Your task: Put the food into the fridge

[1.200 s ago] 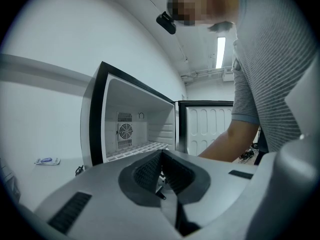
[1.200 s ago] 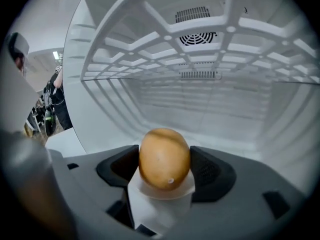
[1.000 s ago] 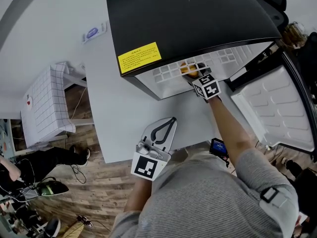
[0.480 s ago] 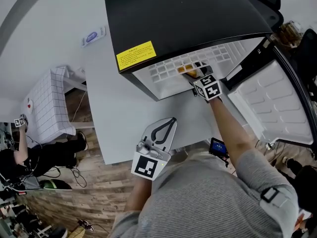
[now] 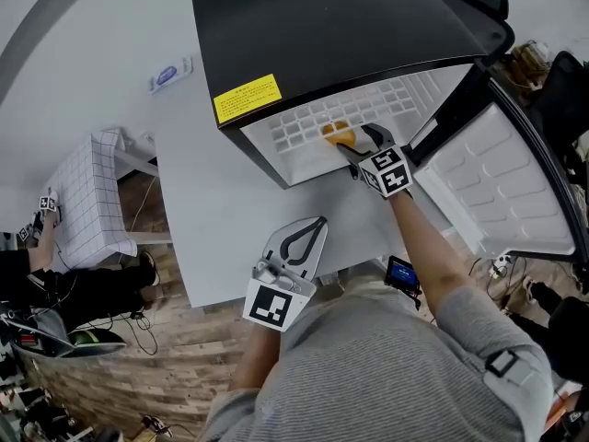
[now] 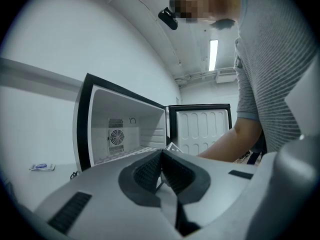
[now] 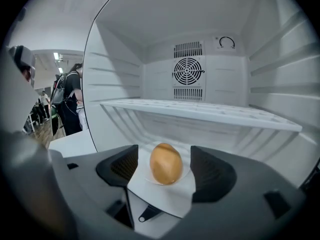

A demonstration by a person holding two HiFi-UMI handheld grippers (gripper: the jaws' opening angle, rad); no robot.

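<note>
A black mini fridge [image 5: 340, 35] stands open on the white table [image 5: 202, 210]. A golden oval piece of food [image 7: 166, 163] lies on the white fridge floor, under the shelf [image 7: 200, 111]. My right gripper [image 7: 167, 169] is inside the fridge mouth, open, with a jaw on each side of the food and a gap to both. In the head view the food [image 5: 335, 133] shows just ahead of the right gripper [image 5: 354, 143]. My left gripper [image 5: 301, 244] rests shut on the table near its front edge, holding nothing, its jaws [image 6: 161, 170] pressed together.
The fridge door [image 5: 502, 191] hangs open to the right. A fan grille [image 7: 189, 71] sits in the fridge's back wall. A white checked cart [image 5: 87, 201] stands left of the table on a wood floor, with a seated person [image 5: 55, 293] nearby.
The right gripper has pushed a little deeper into the fridge with the food, which now lies free between the open jaws. The left gripper has not moved.
</note>
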